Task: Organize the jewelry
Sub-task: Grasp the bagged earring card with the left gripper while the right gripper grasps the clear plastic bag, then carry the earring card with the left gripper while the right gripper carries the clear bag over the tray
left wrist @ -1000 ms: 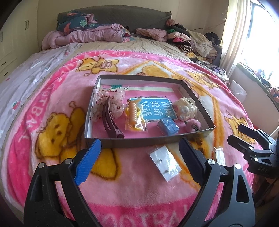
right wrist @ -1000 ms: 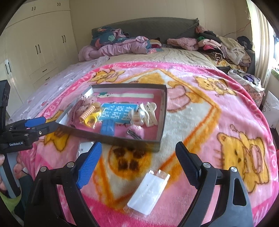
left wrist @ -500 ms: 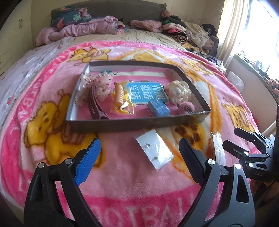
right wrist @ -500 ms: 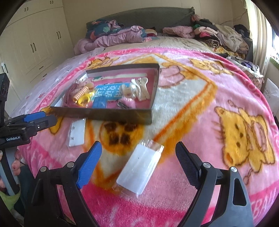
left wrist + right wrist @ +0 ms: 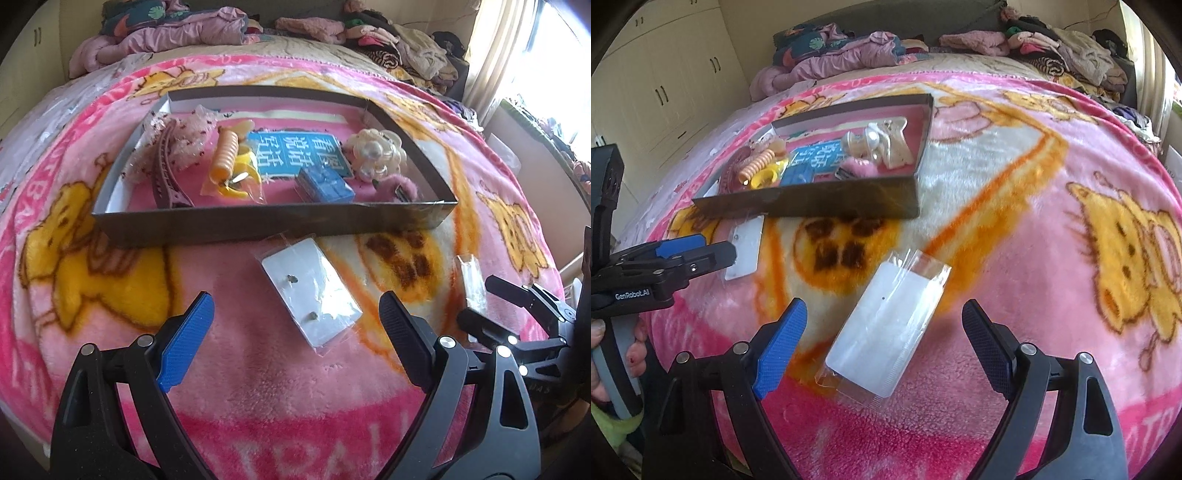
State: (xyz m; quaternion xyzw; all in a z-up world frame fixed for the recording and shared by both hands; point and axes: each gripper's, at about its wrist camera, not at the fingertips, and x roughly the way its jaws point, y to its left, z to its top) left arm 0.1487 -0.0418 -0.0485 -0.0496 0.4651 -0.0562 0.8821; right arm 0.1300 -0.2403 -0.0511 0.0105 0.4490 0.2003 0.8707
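A shallow dark tray (image 5: pixel 273 221) lies on the pink blanket and holds hair clips, a pearl flower, a blue box and a blue card. In front of it lies a white earring card in a clear bag (image 5: pixel 312 291), between the fingers of my open left gripper (image 5: pixel 295 332). A second bagged white card (image 5: pixel 886 328) lies between the fingers of my open right gripper (image 5: pixel 882 343). Both grippers hover just above the blanket and hold nothing. The tray also shows in the right wrist view (image 5: pixel 827 203), with the left gripper (image 5: pixel 713 247) at the left beside the earring card (image 5: pixel 746 247).
The bed is covered by a pink cartoon blanket (image 5: pixel 110 288). Piled clothes (image 5: pixel 388 33) lie at the headboard. A window and curtain (image 5: pixel 517 55) are to the right, and white cupboards (image 5: pixel 665 74) to the left. The right gripper (image 5: pixel 491 302) shows at the lower right of the left wrist view.
Both grippers have moved down and forward toward the blanket. Each now has a bagged card between its open fingers. The tray and cards have not moved.
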